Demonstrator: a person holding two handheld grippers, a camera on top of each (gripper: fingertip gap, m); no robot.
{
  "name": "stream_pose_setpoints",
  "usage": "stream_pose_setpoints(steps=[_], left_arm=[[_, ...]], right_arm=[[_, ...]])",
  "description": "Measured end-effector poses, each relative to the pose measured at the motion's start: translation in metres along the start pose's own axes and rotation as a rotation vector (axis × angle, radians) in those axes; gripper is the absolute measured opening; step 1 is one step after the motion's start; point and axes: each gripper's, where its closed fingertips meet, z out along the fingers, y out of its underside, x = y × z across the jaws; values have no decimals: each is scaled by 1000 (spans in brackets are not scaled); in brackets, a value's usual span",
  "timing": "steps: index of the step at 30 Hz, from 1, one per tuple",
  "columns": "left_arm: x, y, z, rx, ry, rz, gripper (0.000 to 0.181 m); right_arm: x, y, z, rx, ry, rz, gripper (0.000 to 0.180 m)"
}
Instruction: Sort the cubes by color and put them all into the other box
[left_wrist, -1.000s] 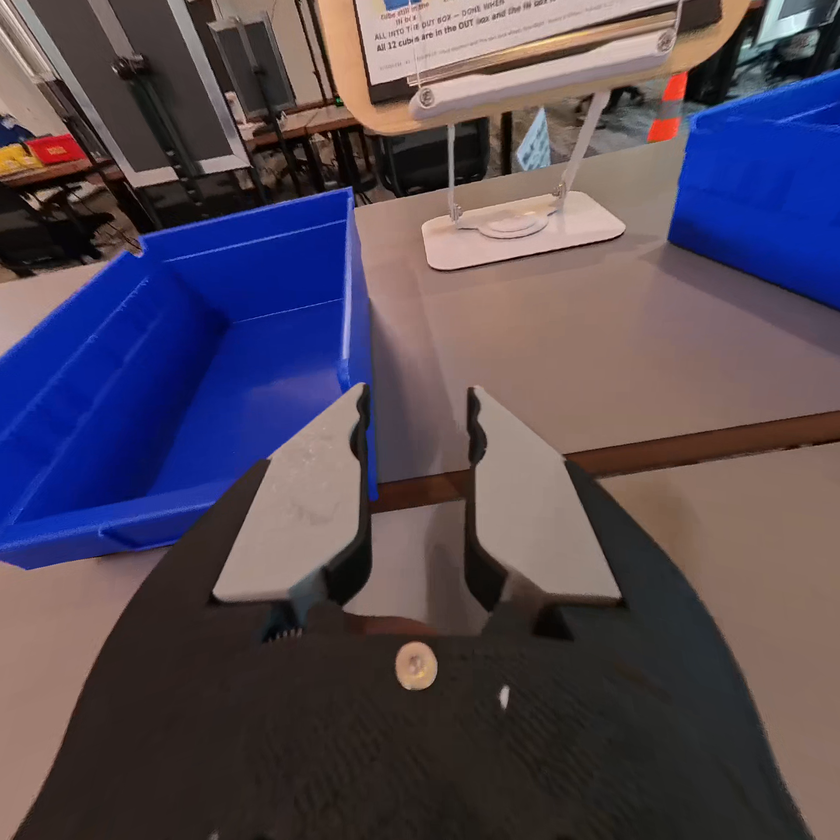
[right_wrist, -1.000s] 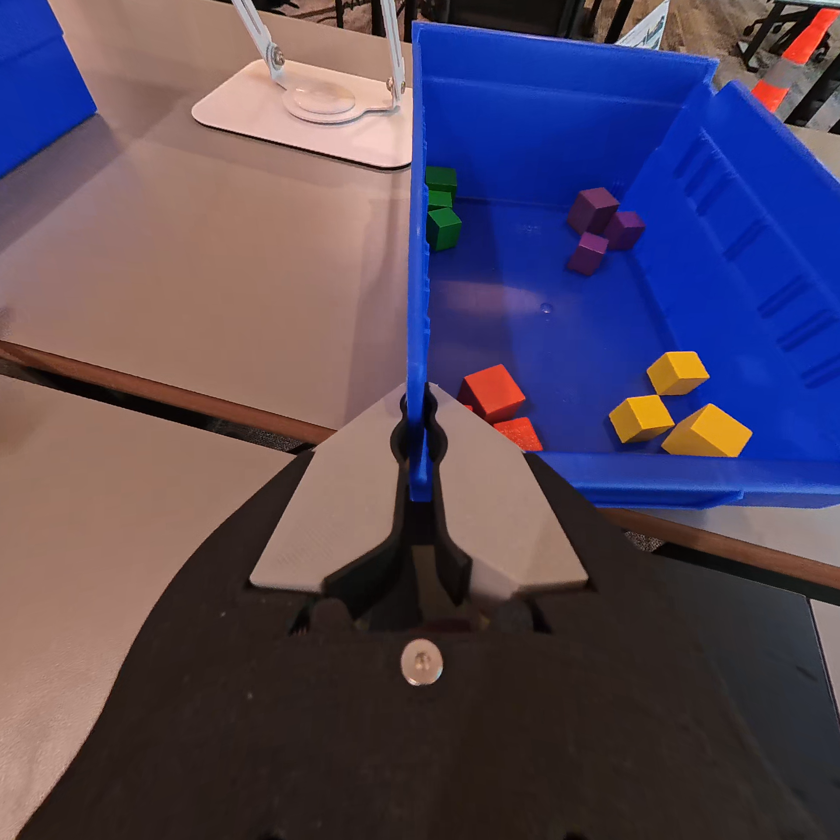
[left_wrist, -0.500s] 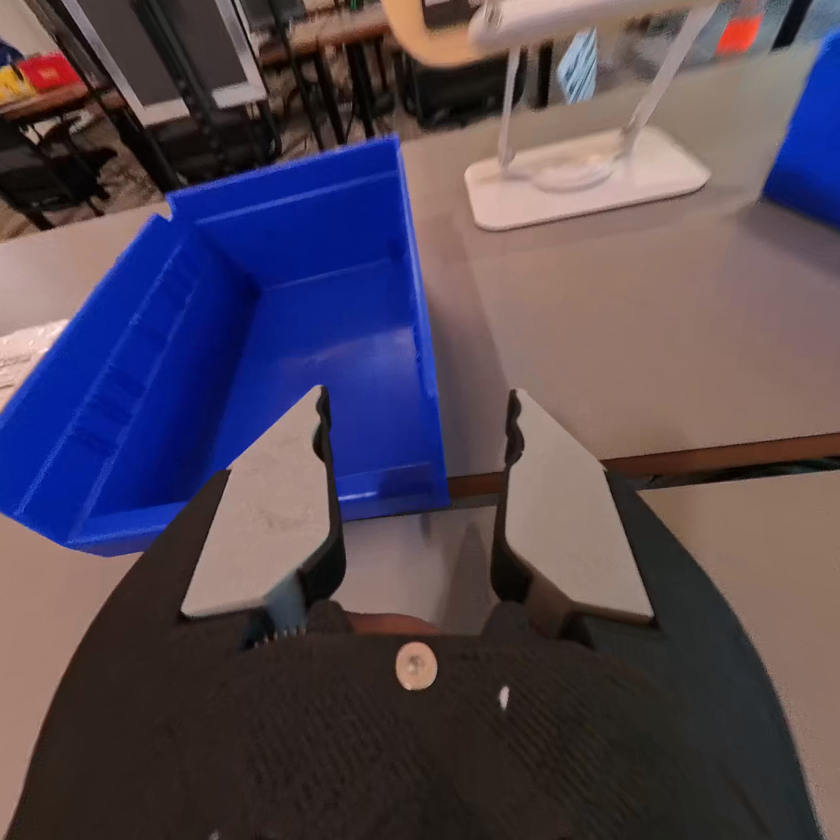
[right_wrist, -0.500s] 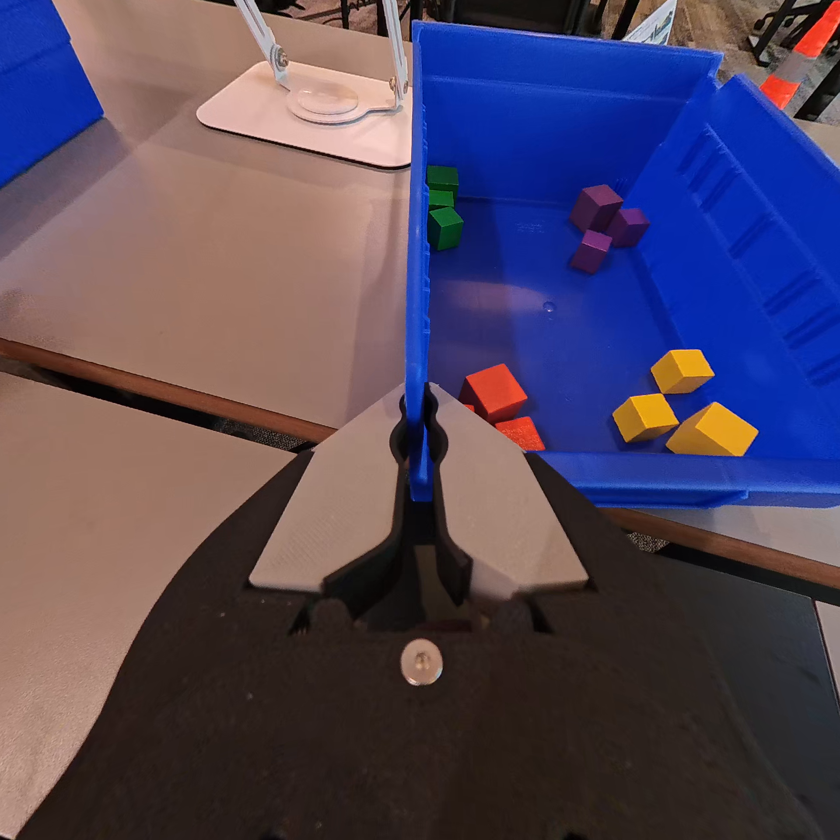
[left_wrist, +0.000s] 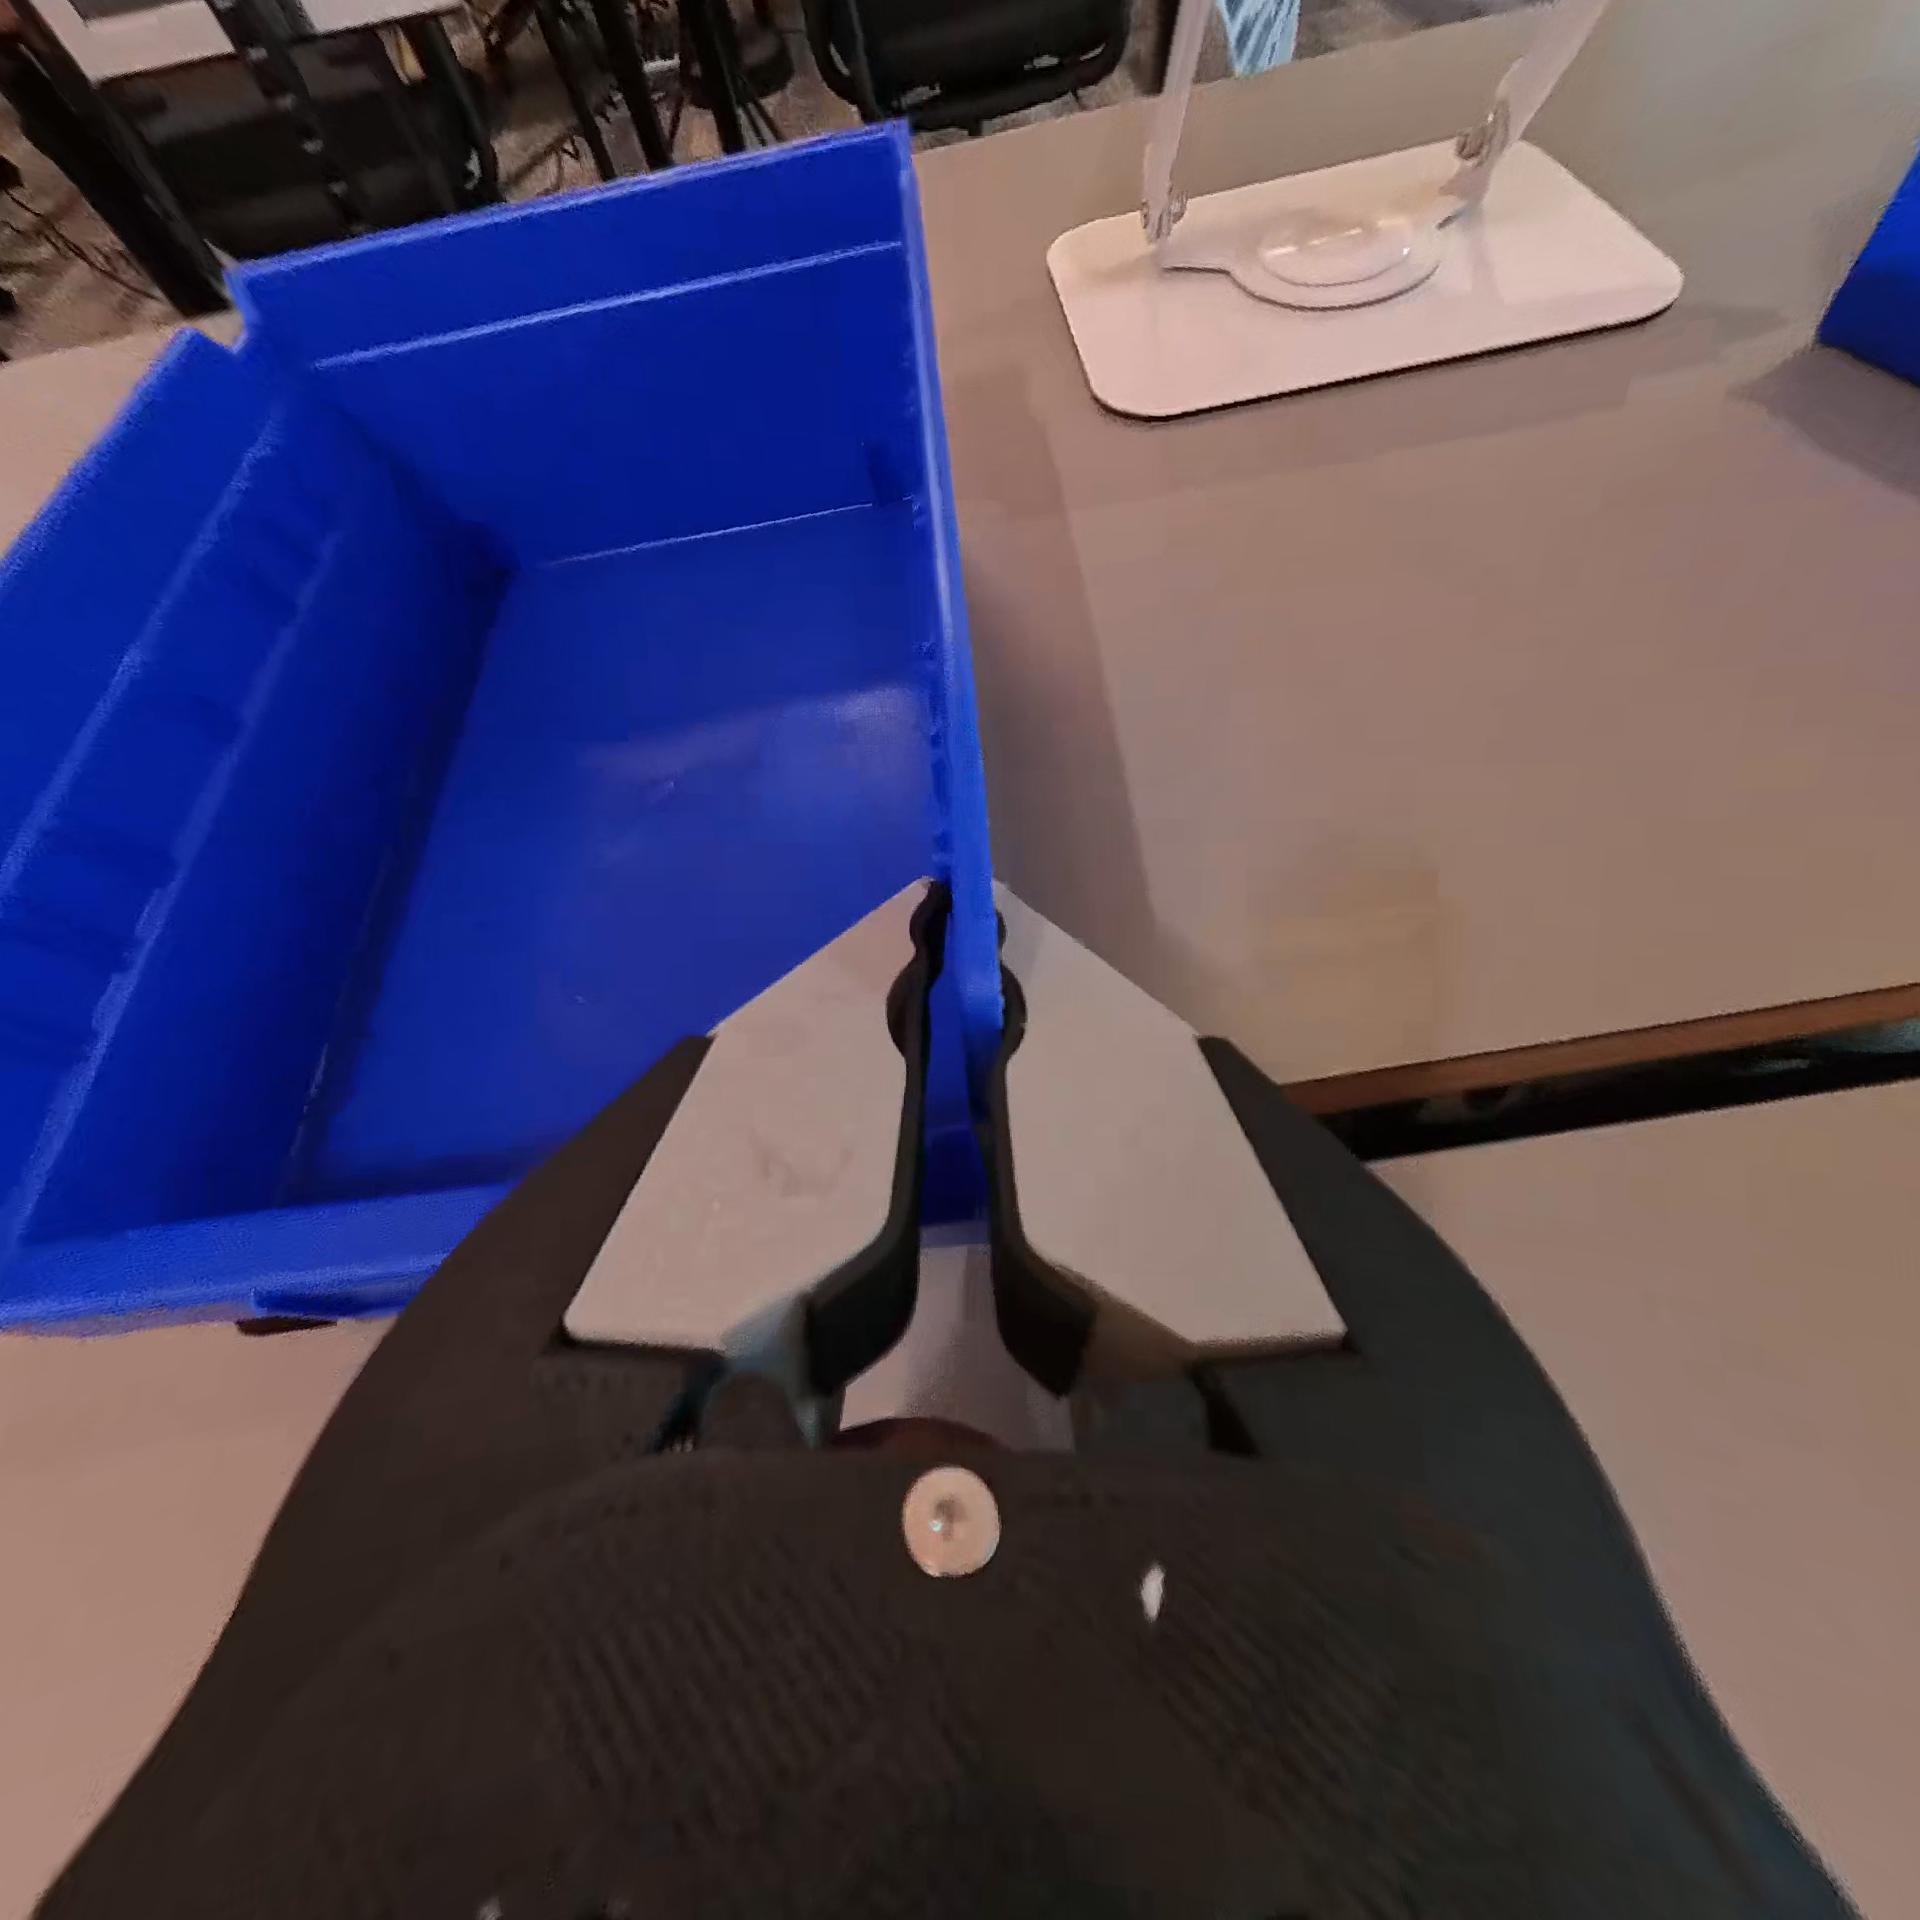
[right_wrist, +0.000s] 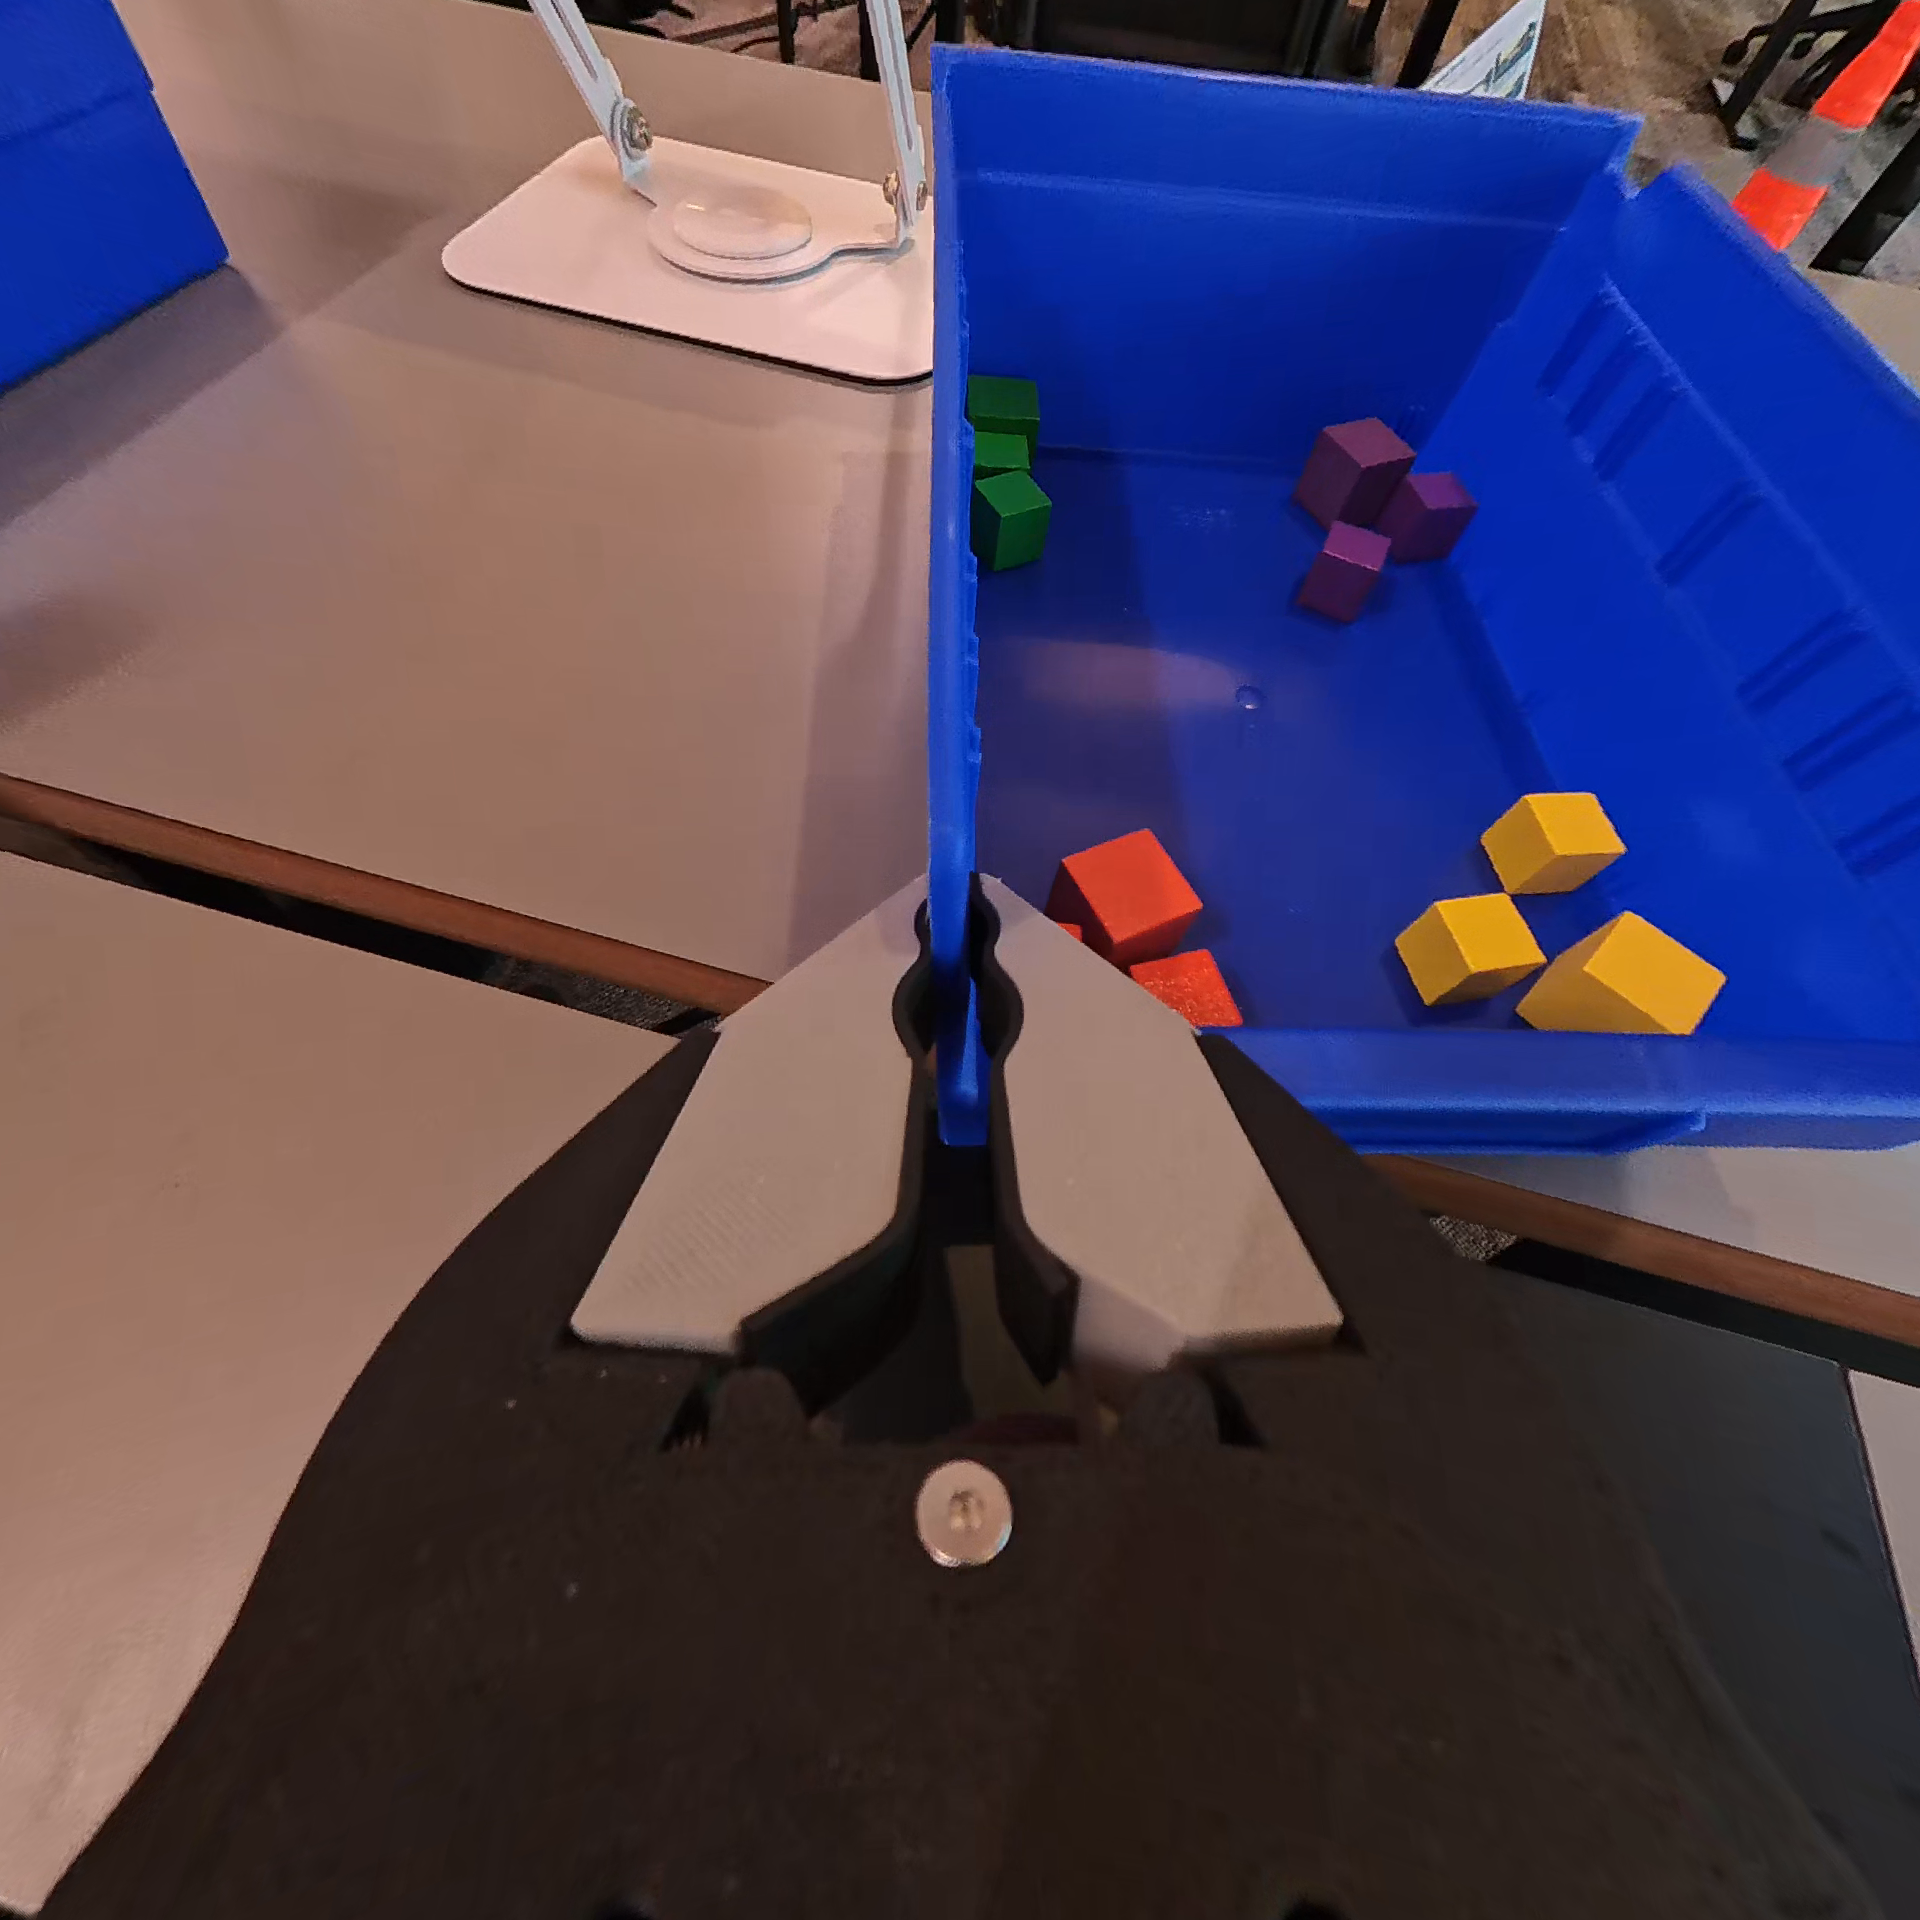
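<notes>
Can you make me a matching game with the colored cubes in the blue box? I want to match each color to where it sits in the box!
Seen from the right wrist view, inside the blue box:

Things
1. green cubes
2. purple cubes
3. red cubes
4. yellow cubes

Places
A. near right corner
B. far left corner, against the left wall
C. near left corner, beside the right hand-held gripper
D. far right corner

Pairs: 1-B, 2-D, 3-C, 4-A
</notes>
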Motion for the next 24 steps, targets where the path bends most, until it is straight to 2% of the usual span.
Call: stream_pose_setpoints(steps=[5,13,18,24], left_arm=[[-25,-4,-29,39,70,-57,3],[-54,-23,-104,138,215,-129,4],[-71,-30,-141,189,305,-210,4],[-87,-38,-169,216,288,-192,3]], right_arm=[[-7,-2,-8,-32,-40,-11,0],[-47,-3,-17,-100,-127,-87,2],[-90,0,-23,-141,-203,-136,6],[-157,2,-20,-121,-187,-206,7]])
